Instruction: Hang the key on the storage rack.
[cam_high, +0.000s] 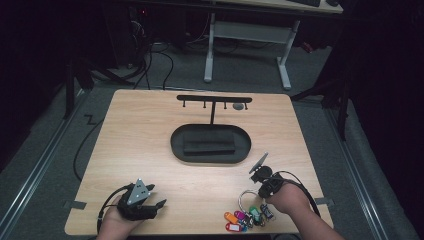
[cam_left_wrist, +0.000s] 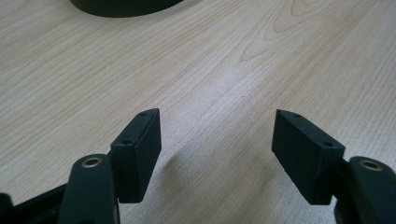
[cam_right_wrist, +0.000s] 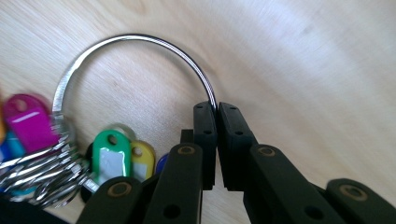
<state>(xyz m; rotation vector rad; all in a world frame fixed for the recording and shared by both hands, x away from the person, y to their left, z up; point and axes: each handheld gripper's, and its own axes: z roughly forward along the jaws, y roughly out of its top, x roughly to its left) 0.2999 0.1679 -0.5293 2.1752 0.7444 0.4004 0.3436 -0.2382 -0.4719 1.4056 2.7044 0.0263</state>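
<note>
The right tongs (cam_right_wrist: 217, 109) are closed on the large key ring (cam_right_wrist: 140, 39), pinching its wire at the point where the arc comes down to meet the pads; no gap shows between jaws and metal in the right gripper view. The ring lies near the front right corner of the desk (cam_high: 150, 150), beside the person's right hand (cam_high: 285, 197), and its bunch of coloured key tags (cam_high: 245, 220) trails toward the front edge. From the grip the ring's loop stands ahead of the tongs and curves to their left, with the tags hanging off the far left side of the loop — so the weight sits off to one side of the pinch, and in my judgement a lift will let the ring swing or rotate in the jaws. The black hook rack (cam_high: 214, 99) on its oval base (cam_high: 210, 145) stands farther back at mid-desk, well apart from the ring; the right hand is plainly the nearer one to both. The left tongs (cam_high: 150, 205) rest at the front left with jaws standing wide and nothing between them, only bare wood. Hard to read: the tags are blurred and partly cut off in the right gripper view, their count is uncertain, and the rack's hooks are too small to judge.
</note>
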